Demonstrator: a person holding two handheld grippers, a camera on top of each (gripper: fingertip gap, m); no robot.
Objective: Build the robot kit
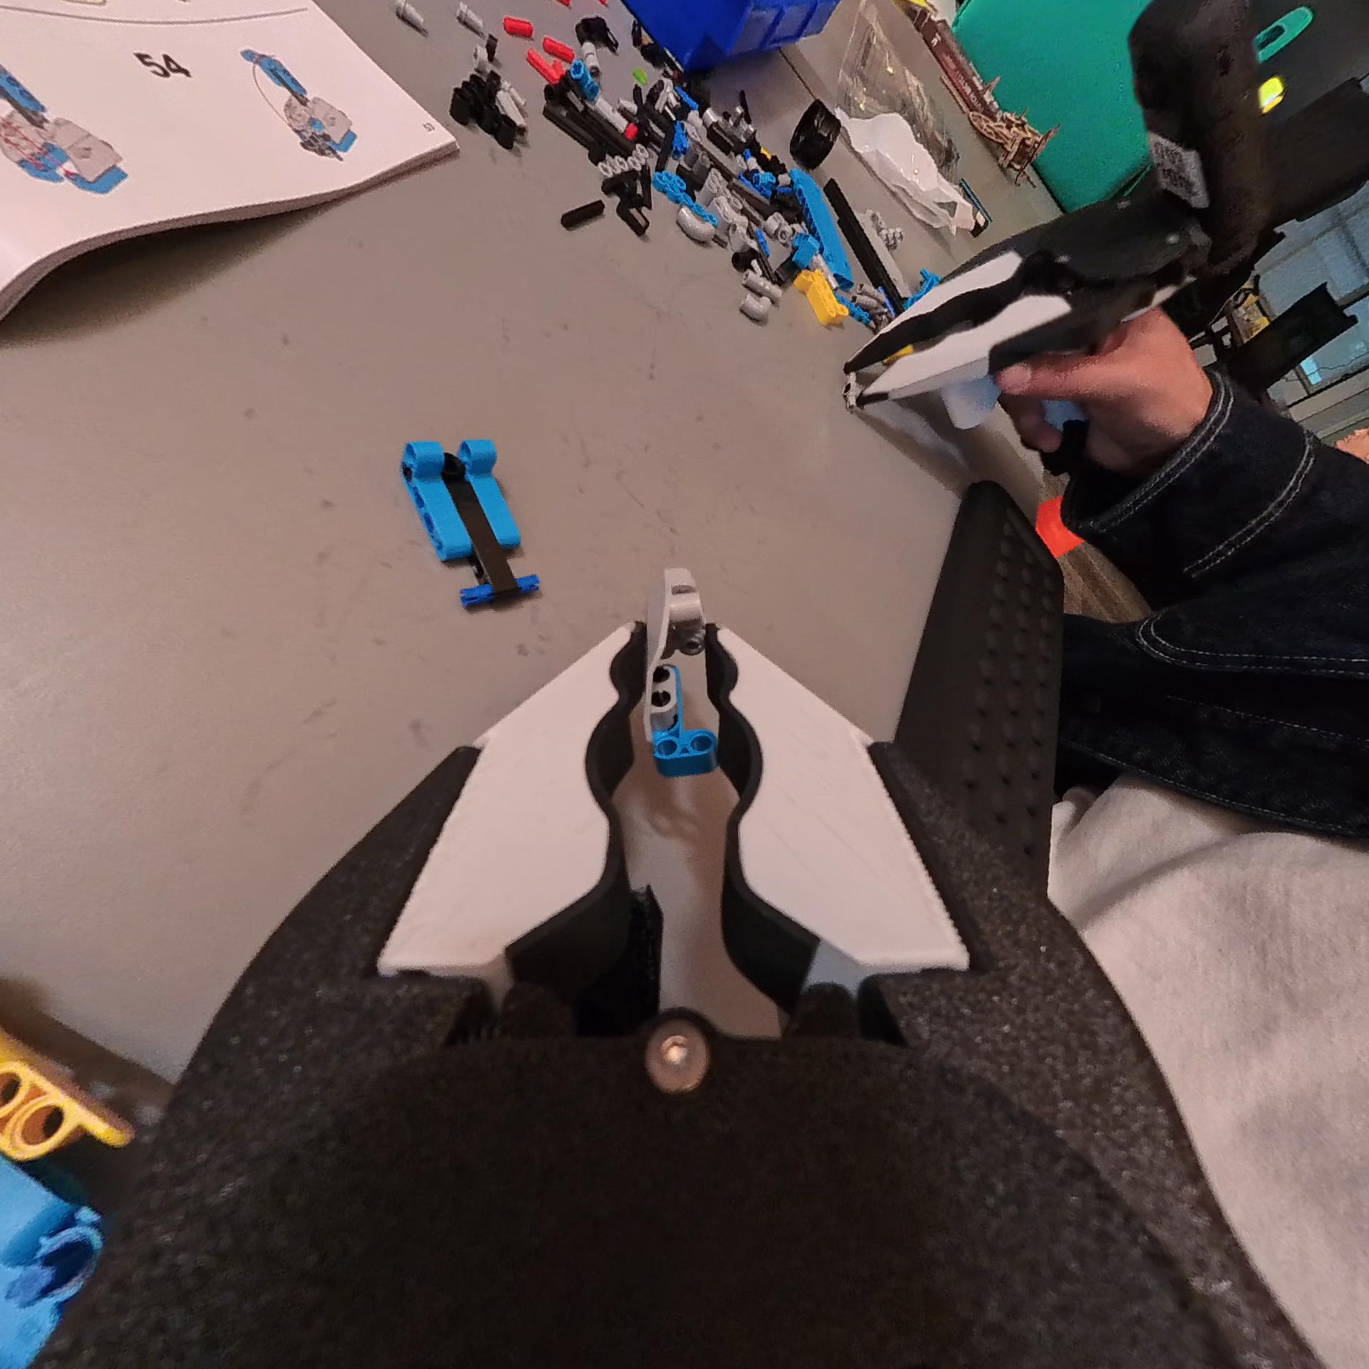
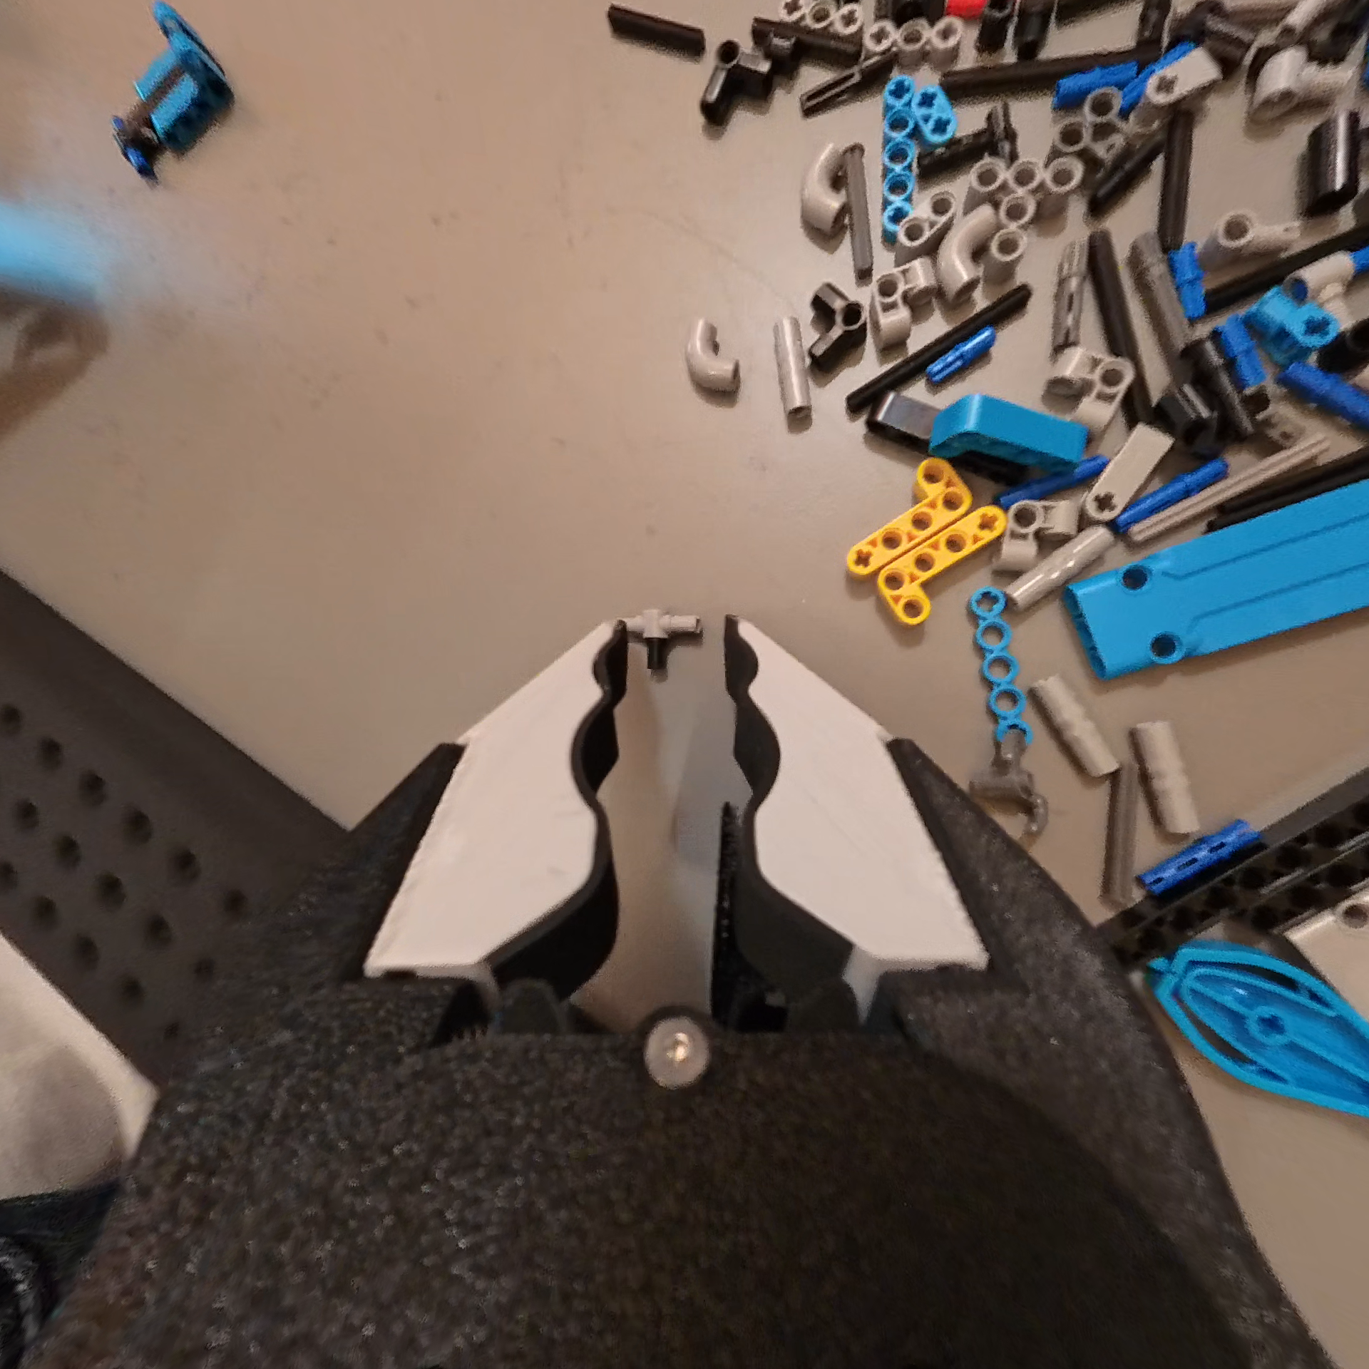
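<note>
My left gripper is shut on a small grey-and-blue brick assembly, held upright between the jaws above the grey table. A blue-and-black sub-assembly lies on the table ahead and to the left; it also shows in the right wrist view. My right gripper is shut on a small grey cross-shaped connector with a black pin. In the left wrist view the right gripper hovers at the right, held by a person's hand, just in front of the parts pile.
Loose black, grey and blue parts spread across the far table and the right of the right wrist view, with yellow L-beams and a long blue panel. An open instruction booklet, a blue bin and a black perforated panel are nearby. The gap from one gripper's tips to the other's is roughly 25 cm.
</note>
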